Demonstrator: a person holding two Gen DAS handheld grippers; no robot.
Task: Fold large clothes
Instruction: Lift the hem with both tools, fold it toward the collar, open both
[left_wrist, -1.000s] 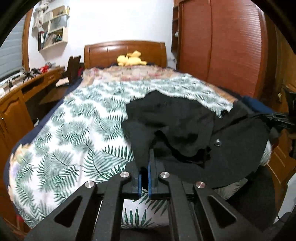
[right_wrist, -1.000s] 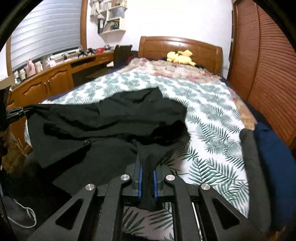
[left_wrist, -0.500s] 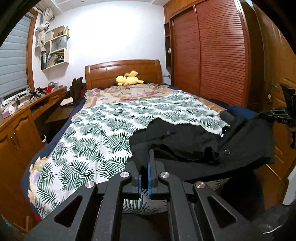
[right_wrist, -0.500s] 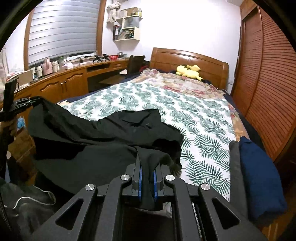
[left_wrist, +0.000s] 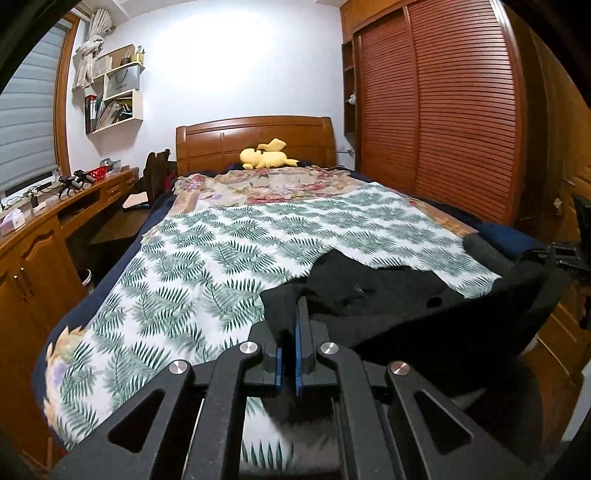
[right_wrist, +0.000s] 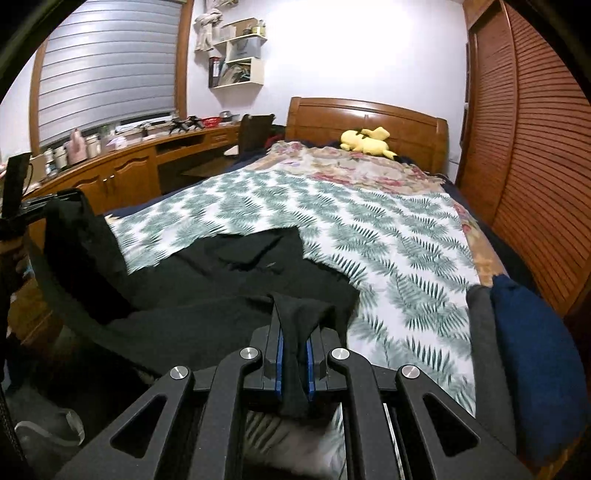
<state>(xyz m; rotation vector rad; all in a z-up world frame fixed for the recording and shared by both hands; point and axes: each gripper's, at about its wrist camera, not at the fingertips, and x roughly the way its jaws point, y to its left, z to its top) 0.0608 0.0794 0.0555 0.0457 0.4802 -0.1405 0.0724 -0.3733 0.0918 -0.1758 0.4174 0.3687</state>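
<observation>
A large black garment (left_wrist: 406, 310) is stretched across the foot of the bed, partly resting on the fern-print cover (left_wrist: 221, 258). My left gripper (left_wrist: 290, 325) is shut on one edge of the garment. My right gripper (right_wrist: 293, 332) is shut on the other edge of the black garment (right_wrist: 221, 288); a strip of cloth hangs down between its fingers. Each gripper shows at the far side of the other's view, the right one (left_wrist: 565, 254) and the left one (right_wrist: 26, 210), with the cloth sagging between them.
A folded dark blue and grey pile (right_wrist: 517, 350) lies at the bed's right foot corner. A yellow plush toy (left_wrist: 266, 157) sits by the wooden headboard. A wooden desk with cabinets (right_wrist: 122, 173) runs along the left; a slatted wardrobe (left_wrist: 443, 122) stands on the right.
Both grippers have pulled back and lifted from the bed, still holding the garment. The garment has slid toward the foot of the bed and covers less of the cover.
</observation>
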